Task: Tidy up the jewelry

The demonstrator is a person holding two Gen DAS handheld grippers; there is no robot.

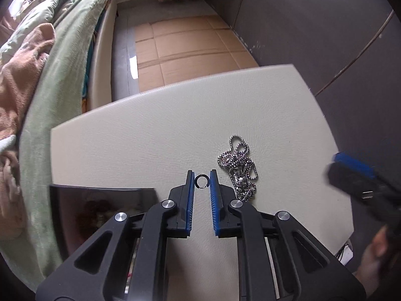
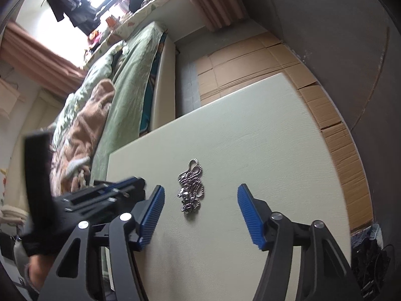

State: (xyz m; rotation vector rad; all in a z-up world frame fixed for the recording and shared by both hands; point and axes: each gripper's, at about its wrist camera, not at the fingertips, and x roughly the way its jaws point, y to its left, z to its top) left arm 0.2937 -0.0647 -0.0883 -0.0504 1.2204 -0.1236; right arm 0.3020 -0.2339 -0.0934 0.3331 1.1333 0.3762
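A small dark ring [image 1: 201,181] sits between the blue pads of my left gripper [image 1: 202,179], which is closed on it just above the cream table [image 1: 150,135]. A silver chain necklace [image 1: 238,168] lies in a heap just to the right of that gripper; it also shows in the right wrist view [image 2: 191,188]. My right gripper [image 2: 200,195] is wide open and empty, its fingers standing on either side of the necklace, a little short of it. The right gripper shows blurred at the right edge of the left wrist view [image 1: 356,173]. The left gripper appears at the left of the right wrist view [image 2: 110,195].
A dark box with a glossy lid [image 1: 100,213] sits at the table's near left corner. A bed with green and brown blankets [image 1: 50,75] runs along the left. Cardboard [image 1: 185,47] covers the floor beyond the table. A dark wall [image 1: 325,37] stands to the right.
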